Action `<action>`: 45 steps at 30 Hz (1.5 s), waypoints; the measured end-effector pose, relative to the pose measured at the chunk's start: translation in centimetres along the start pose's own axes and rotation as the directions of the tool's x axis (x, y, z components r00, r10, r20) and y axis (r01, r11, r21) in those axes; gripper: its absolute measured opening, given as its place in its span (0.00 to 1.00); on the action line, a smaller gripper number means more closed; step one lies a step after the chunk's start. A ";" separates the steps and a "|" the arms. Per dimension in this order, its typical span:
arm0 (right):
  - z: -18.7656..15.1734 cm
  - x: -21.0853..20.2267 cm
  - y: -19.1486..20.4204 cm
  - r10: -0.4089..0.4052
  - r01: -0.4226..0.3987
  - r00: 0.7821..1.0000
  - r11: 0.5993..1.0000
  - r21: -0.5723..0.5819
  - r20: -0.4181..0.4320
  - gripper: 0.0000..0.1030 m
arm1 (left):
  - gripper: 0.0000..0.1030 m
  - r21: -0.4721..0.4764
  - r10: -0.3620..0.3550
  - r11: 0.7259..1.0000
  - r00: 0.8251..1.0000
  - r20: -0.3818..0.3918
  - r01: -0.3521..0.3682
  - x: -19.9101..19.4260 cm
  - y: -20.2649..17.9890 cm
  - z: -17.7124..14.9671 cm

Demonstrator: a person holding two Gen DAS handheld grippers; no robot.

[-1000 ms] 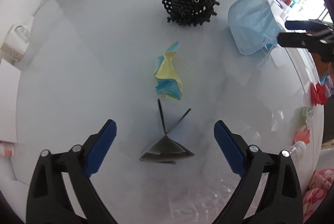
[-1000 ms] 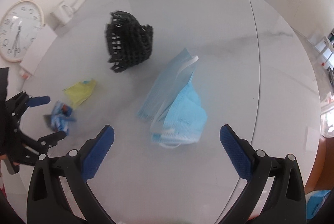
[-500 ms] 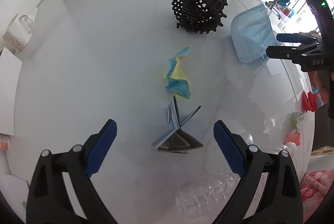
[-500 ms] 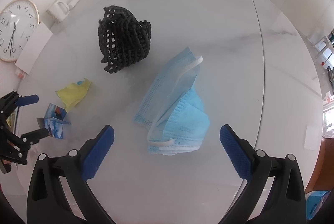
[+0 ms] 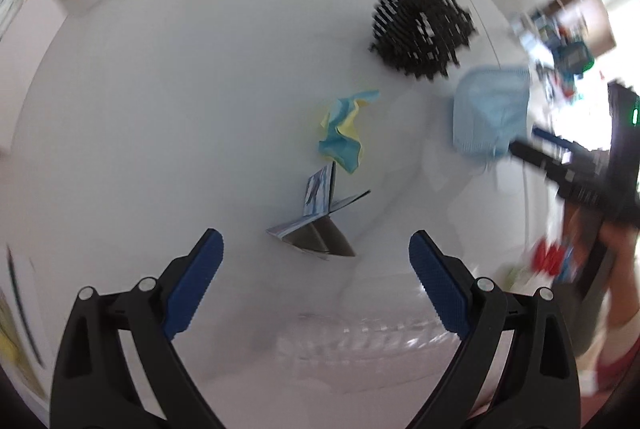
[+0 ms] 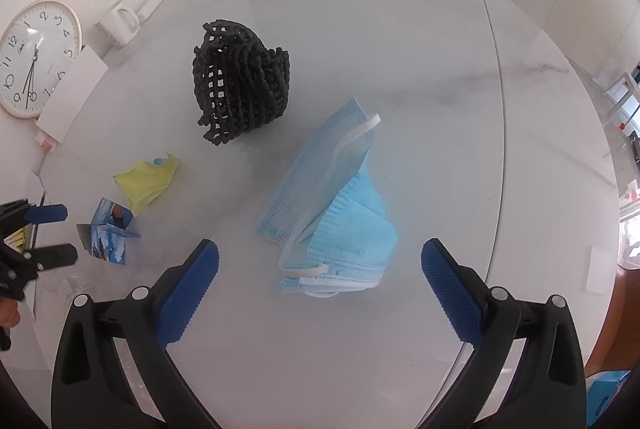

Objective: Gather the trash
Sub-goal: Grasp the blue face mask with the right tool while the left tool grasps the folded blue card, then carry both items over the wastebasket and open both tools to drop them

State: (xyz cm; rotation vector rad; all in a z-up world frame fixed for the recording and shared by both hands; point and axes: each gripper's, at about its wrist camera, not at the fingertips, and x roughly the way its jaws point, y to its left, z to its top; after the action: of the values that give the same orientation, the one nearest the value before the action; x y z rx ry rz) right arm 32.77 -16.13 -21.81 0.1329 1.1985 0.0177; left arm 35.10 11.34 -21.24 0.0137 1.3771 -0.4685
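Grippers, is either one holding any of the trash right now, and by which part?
Nothing is held. The left gripper and right gripper are both open and empty above the table.

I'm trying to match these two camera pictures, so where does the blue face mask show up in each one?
Left wrist view: the blue face mask lies at the right, just beyond the right tool's tip.
Right wrist view: it lies at centre, just ahead of the open right tool.
Shared landmark: the black mesh net, on the table just beyond the mask.
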 end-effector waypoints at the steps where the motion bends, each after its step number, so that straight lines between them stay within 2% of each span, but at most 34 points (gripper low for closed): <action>1: 0.1 0.1 0.0 0.001 -0.001 1.000 1.000 0.001 0.003 0.98 | 0.87 -0.022 0.006 1.000 1.000 0.010 -0.005 0.0 0.0 -0.1; 4: 0.4 0.8 0.2 -0.004 0.004 1.000 1.000 -0.010 0.001 0.98 | 0.87 -0.043 0.028 0.999 0.999 0.038 -0.027 0.4 -0.6 -0.3; 8: 1.0 2.4 1.2 -0.082 0.080 0.996 0.993 -0.083 -0.023 0.95 | 0.87 0.042 0.108 0.993 0.994 0.028 -0.109 2.2 -2.3 0.0; 11: 1.1 3.5 1.6 -0.125 0.116 0.990 0.984 -0.135 -0.060 0.73 | 0.86 0.128 0.144 0.981 0.989 0.017 -0.145 3.1 -3.2 0.2; 12: 1.2 3.7 1.5 -0.129 0.119 0.989 0.983 -0.140 -0.067 0.62 | 0.82 0.142 0.145 0.979 0.989 0.010 -0.145 3.4 -3.3 0.3; 13: 1.2 3.8 1.4 -0.127 0.117 0.989 0.984 -0.138 -0.069 0.56 | 0.78 0.151 0.143 0.978 0.990 0.000 -0.141 3.6 -3.3 0.4; 16: 1.2 3.6 1.0 -0.099 0.090 0.993 0.989 -0.119 -0.071 0.45 | 0.68 0.175 0.146 0.975 0.989 -0.031 -0.139 4.3 -3.2 0.8; 20: 1.3 3.5 0.5 -0.090 0.081 0.994 0.989 -0.127 -0.067 0.37 | 0.61 0.215 0.145 0.968 0.988 -0.055 -0.130 4.5 -2.7 0.9; 22: 1.3 3.3 0.3 -0.086 0.078 0.994 0.989 -0.127 -0.064 0.28 | 0.57 0.236 0.150 0.963 0.987 -0.066 -0.130 4.5 -2.3 0.9; 23: 1.0 3.2 0.3 -0.082 0.074 0.995 0.989 -0.124 -0.064 0.25 | 0.51 0.243 0.151 0.961 0.986 -0.068 -0.131 4.4 -2.1 0.8; 25: 0.9 3.1 0.1 -0.072 0.064 0.995 0.991 -0.117 -0.066 0.09 | 0.45 0.251 0.150 0.959 0.986 -0.071 -0.128 4.3 -1.8 0.8; 28: 0.8 3.1 0.1 -0.063 0.056 0.996 0.992 -0.110 -0.061 0.06 | 0.45 0.252 0.148 0.959 0.987 -0.059 -0.129 4.0 -1.4 0.8; 34: 0.8 2.8 0.4 -0.037 0.032 0.998 0.994 -0.108 -0.049 0.05 | 0.44 0.281 0.145 0.951 0.989 -0.033 -0.130 3.5 -1.8 0.9; 45: 0.5 0.9 0.0 0.014 -0.016 1.000 0.997 -0.077 -0.022 0.05 | 0.44 0.244 0.111 0.964 0.994 -0.004 -0.106 2.2 -2.7 1.1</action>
State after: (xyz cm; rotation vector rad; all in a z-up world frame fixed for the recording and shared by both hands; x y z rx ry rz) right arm 33.56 -16.06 -22.49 0.0735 1.2166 0.0787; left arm 35.53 7.90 -22.40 0.2938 1.3212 -0.5439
